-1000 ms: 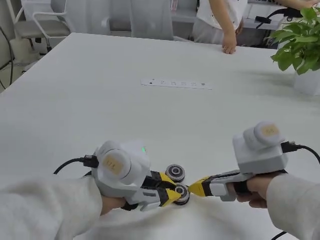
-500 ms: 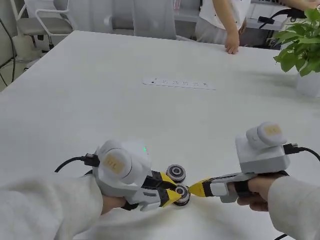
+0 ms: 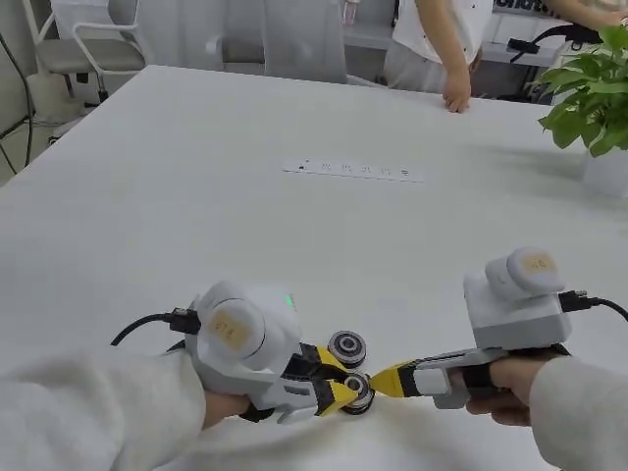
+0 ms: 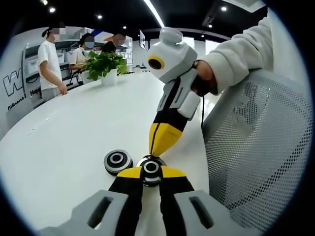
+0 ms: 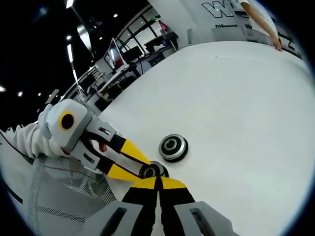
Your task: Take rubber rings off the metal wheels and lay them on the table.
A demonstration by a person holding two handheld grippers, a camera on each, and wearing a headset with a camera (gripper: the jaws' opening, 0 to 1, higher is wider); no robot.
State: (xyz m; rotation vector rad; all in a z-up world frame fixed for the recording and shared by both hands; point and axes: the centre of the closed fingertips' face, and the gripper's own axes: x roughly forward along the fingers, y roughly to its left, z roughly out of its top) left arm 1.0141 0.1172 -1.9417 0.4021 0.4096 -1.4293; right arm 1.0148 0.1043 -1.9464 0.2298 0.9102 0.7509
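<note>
Two metal wheels with black rubber rings lie near the table's front edge. My left gripper (image 3: 345,391) is shut on the nearer wheel (image 3: 359,390), its yellow tips clamping that wheel (image 4: 150,169) from both sides. The second wheel (image 3: 346,347) lies free just beyond it, to the left (image 4: 118,161) in the left gripper view. My right gripper (image 3: 378,383) comes in from the right with its jaws shut. Its tips (image 5: 157,181) touch the rim of the held wheel (image 5: 152,171); whether they pinch the rubber ring I cannot tell. The free wheel (image 5: 173,147) lies further off.
A white power strip (image 3: 353,170) lies mid-table. A potted plant (image 3: 594,88) stands at the far right, and a person (image 3: 446,49) stands with a hand at the far edge. Cables trail from both grippers. A mesh chair back (image 4: 256,147) is close behind me.
The head camera has tilted a little, so the picture has shifted. Both grippers and both wheels stay as they were.
</note>
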